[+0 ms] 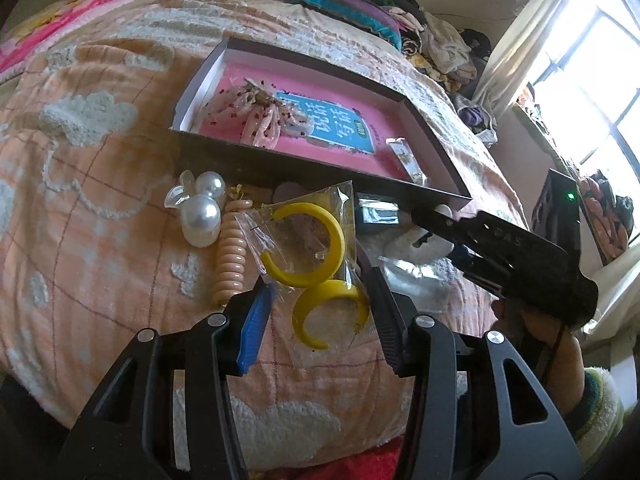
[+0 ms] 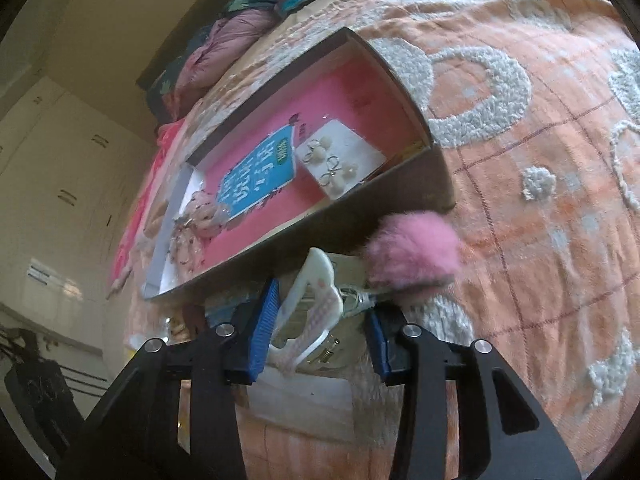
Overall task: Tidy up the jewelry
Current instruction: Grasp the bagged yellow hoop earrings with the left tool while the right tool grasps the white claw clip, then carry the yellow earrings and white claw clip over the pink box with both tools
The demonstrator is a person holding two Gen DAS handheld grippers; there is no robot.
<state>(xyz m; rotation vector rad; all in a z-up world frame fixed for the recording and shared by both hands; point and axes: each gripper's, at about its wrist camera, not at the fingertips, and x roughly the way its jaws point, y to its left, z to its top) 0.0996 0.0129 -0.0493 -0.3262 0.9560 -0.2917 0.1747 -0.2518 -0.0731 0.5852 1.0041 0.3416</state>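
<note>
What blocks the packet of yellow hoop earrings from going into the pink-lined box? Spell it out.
Only the box's near wall lies between; the packet of yellow hoop earrings, between the left gripper's fingers, must go over it. The pink floor behind looks free between the flower piece and a small packet.

A box (image 1: pixel 432 128) lies on the blanket (image 1: pixel 100 200), with bagged hoop earrings (image 1: pixel 312 248) before it, pearls (image 1: pixel 202 212) to their left.

Peach quilted bedspread (image 1: pixel 100 208) with white fluffy cloud patches covers bed. Folded bedding and clothes pile (image 1: pixel 440 36) at far edge. Bright window (image 1: pixel 592 72) with white curtain (image 1: pixel 532 40). Pale cabinet doors (image 2: pixel 52 160) beside bed.
</note>
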